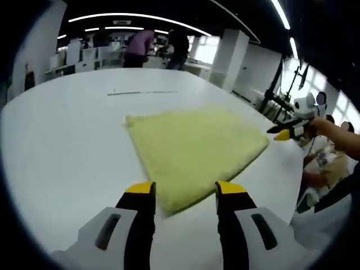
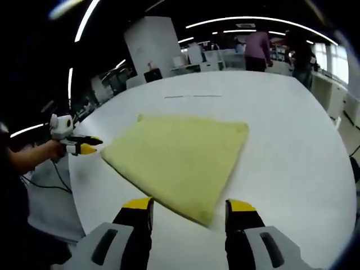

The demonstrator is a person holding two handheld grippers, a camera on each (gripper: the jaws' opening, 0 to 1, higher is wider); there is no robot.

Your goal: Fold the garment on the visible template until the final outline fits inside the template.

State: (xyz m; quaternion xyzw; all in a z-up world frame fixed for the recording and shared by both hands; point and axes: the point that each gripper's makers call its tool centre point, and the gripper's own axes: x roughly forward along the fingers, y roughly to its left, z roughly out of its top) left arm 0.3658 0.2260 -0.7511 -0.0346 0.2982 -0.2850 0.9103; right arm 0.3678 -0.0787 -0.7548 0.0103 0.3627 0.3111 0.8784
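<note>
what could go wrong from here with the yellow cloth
1. The yellow cloth lies folded and flat, and both grippers, left and right, hover open just off its near corner; a shallow grab may catch one layer alone and pull the fold apart.
2. The cloth sits near the white table's edge, so a tug could drag it partly off.

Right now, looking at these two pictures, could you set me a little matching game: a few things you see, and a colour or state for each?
Things:
1. garment
2. table
3. left gripper
4. line on the table

Descriptions:
A. white, bare surface
B. pale yellow, lying flat and folded
C. thin and dark, beyond the cloth
D. open, yellow-tipped fingers apart over the near corner

Pairs: 1-B, 2-A, 3-D, 4-C
</note>
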